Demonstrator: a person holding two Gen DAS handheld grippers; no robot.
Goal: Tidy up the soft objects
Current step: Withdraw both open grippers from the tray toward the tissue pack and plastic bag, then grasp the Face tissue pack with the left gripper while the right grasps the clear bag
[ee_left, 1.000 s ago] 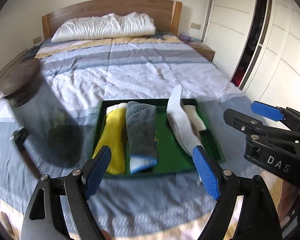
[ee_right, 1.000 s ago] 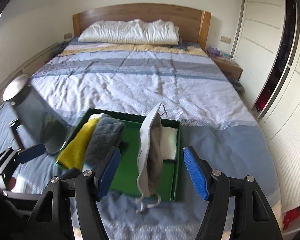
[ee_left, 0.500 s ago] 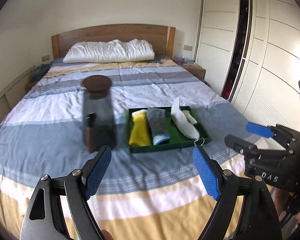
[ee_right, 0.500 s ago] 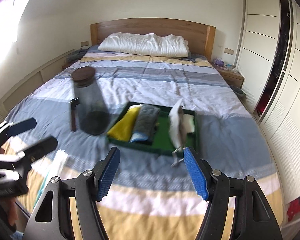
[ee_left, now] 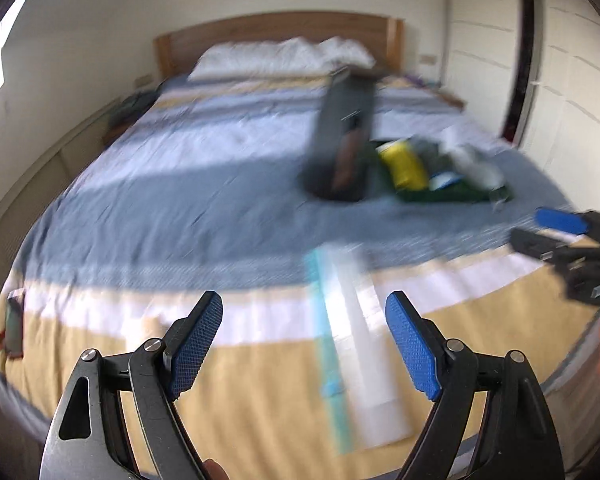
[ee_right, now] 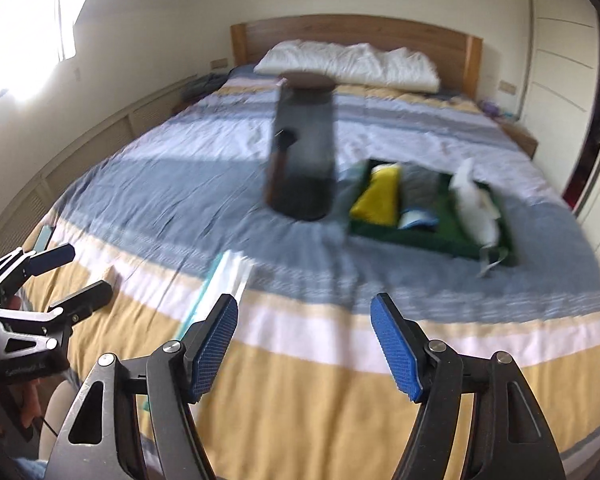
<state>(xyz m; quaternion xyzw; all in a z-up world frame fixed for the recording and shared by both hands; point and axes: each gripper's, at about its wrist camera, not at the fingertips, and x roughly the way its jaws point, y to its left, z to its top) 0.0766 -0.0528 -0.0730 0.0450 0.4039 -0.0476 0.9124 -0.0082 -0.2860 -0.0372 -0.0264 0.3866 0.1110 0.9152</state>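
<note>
Both views blurred. Left gripper point(ee_left: 304, 344) and right gripper point(ee_right: 304, 346) are released, holding nothing, above the bed point(ee_right: 300, 380). Green tray point(ee_right: 428, 236) with folded cloths point(ee_right: 376, 200) sits just right of the dark jar point(ee_right: 302, 152).

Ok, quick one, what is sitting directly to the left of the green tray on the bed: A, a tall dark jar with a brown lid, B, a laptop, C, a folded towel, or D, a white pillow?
A: the tall dark jar with a brown lid stands on the blue stripe of the bedspread just left of the green tray, while the white pillow lies far back at the headboard.
</note>
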